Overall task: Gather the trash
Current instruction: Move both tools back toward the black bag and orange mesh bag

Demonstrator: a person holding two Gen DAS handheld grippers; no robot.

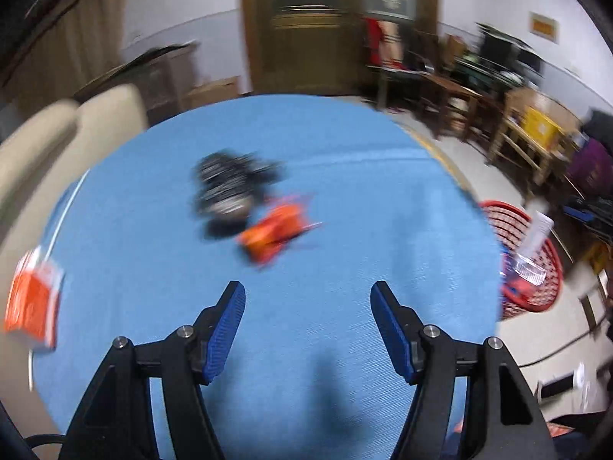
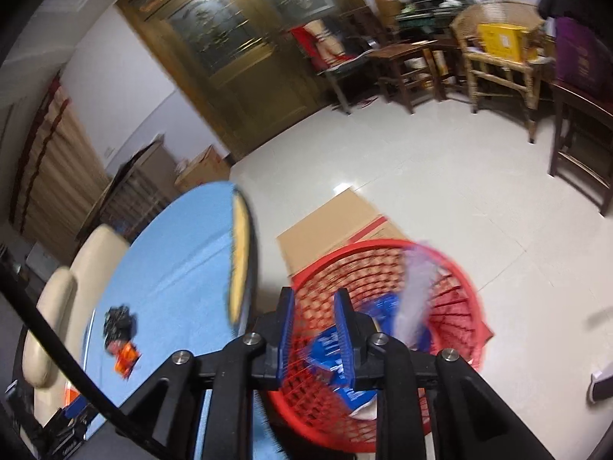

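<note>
Trash sits in two places. On the blue round table (image 1: 345, 199) I see a crumpled black wrapper (image 1: 230, 191) and, touching its near edge, an orange wrapper (image 1: 277, 232); both are blurred. Another orange packet (image 1: 32, 303) lies at the table's left rim. My left gripper (image 1: 308, 326) hangs over the bare cloth short of the wrappers, its fingers spread apart and empty.

My right gripper (image 2: 314, 335) hangs over the red basket (image 2: 456, 306), which stands on the floor just beside the table, partly on a flat cardboard sheet (image 2: 329, 222). Its fingers stand parted by a narrow gap with nothing pinched between them. Inside the basket I make out blue packaging (image 2: 329, 349) and a pale clear wrapper (image 2: 415, 291), smeared by motion near the far rim.
</note>
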